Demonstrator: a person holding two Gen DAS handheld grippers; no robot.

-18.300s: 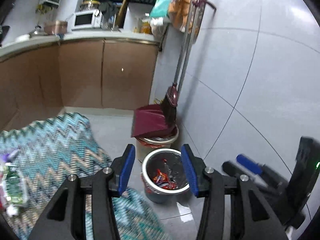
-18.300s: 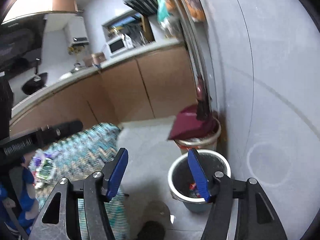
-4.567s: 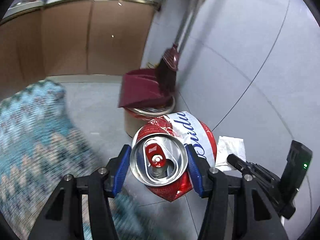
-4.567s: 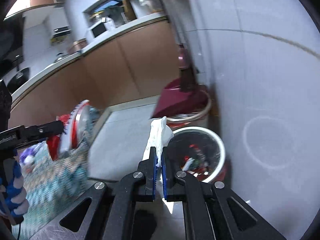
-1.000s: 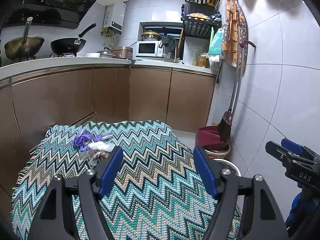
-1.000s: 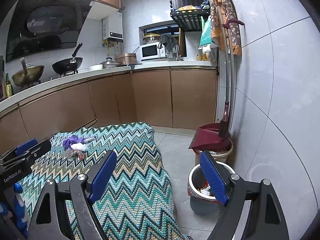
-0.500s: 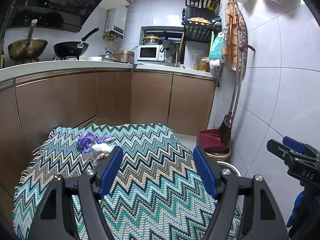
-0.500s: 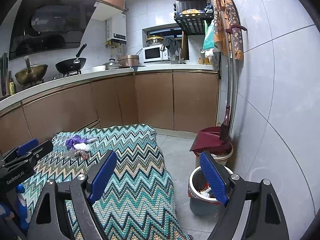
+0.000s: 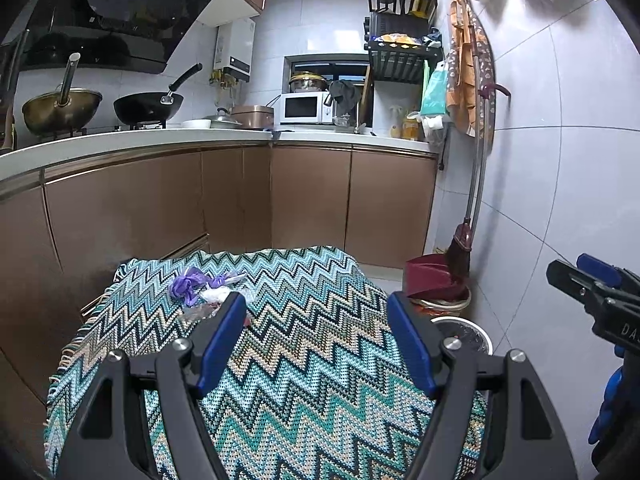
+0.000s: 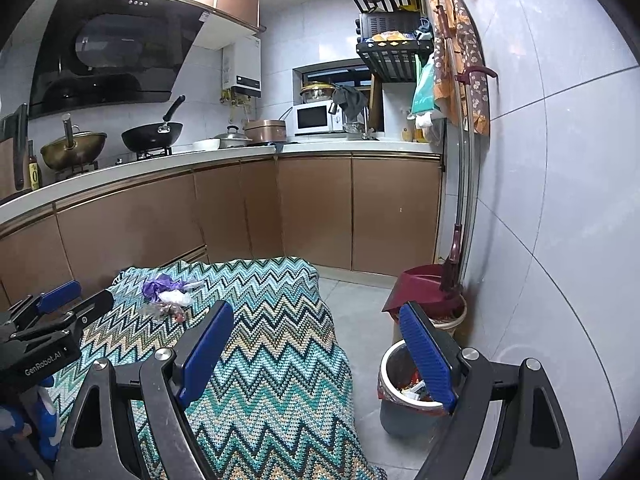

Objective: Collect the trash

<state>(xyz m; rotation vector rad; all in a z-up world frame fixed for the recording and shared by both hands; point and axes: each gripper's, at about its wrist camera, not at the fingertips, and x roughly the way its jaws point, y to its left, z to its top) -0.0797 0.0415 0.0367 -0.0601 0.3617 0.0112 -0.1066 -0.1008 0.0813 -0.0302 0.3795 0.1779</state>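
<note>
A small heap of trash, a purple bag (image 9: 185,285) with white and clear wrappers (image 9: 216,295), lies at the far left of the zigzag blanket (image 9: 312,360); it also shows in the right wrist view (image 10: 164,286). The grey trash bin (image 10: 404,404) with rubbish inside stands on the floor right of the blanket, its rim showing in the left wrist view (image 9: 474,330). My left gripper (image 9: 316,344) is open and empty above the blanket, short of the heap. My right gripper (image 10: 316,354) is open and empty, between blanket and bin.
A maroon dustpan (image 10: 420,286) and broom (image 10: 456,248) rest on a second bin by the tiled wall on the right. Brown cabinets (image 10: 312,212) with a worktop run along the back and left. Grey floor (image 10: 360,320) lies between blanket and bins.
Both grippers have risen and tilted up slightly, so the room shows a little lower in both views. Both stay open and empty.
</note>
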